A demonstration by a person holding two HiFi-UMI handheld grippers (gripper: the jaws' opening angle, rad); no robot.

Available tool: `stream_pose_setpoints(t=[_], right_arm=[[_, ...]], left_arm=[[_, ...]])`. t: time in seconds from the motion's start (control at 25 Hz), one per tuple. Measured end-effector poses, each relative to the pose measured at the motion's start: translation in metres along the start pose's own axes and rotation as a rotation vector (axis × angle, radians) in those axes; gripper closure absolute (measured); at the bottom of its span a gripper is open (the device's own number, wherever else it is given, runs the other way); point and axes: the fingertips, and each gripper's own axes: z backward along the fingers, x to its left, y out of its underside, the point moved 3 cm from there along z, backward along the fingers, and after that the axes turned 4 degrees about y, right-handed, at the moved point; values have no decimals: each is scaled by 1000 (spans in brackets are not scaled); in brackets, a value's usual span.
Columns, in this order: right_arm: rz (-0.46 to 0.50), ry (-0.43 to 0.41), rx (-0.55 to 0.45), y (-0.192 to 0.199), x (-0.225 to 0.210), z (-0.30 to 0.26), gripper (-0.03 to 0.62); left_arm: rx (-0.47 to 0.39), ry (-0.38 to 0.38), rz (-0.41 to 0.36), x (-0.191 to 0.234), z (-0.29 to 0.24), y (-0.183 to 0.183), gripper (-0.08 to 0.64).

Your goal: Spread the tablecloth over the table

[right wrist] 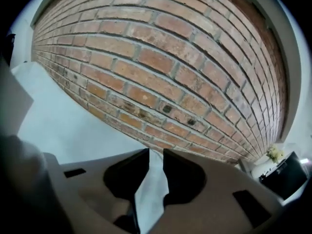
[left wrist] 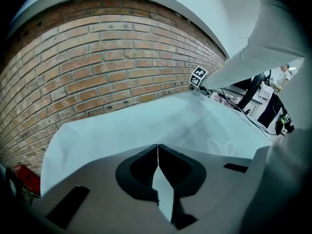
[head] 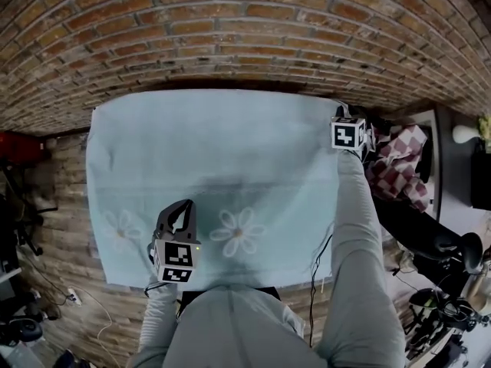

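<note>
A pale blue tablecloth (head: 230, 159) with white daisy prints lies flat over the table against the brick wall. My left gripper (head: 178, 208) sits over its near left part, beside a daisy, with jaw tips touching. In the left gripper view, my left gripper (left wrist: 157, 147) shows only the tablecloth (left wrist: 146, 126) beyond and under its shut jaws. My right gripper (head: 347, 121) is at the cloth's far right corner. In the right gripper view, my right gripper (right wrist: 156, 155) has its jaws a small gap apart, with a strip of the tablecloth (right wrist: 63, 126) corner lying between them.
The brick wall (head: 245, 29) runs along the table's far edge. A red-and-white checked cloth (head: 399, 163) lies just right of the table, next to dark furniture and cables. A red object (head: 19, 146) sits at the left, and a cable (head: 100, 320) trails on the floor.
</note>
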Motion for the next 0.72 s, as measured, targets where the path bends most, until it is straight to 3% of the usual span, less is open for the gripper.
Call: stream_pose_setpoints(t=[0.32, 0.72], right_arm=[[40, -39, -94, -19, 31, 53, 522], [-38, -154, -208, -22, 91, 148, 522]], left_arm=[[-73, -21, -2, -25, 12, -17, 535], [-82, -135, 58, -2, 64, 21, 535]])
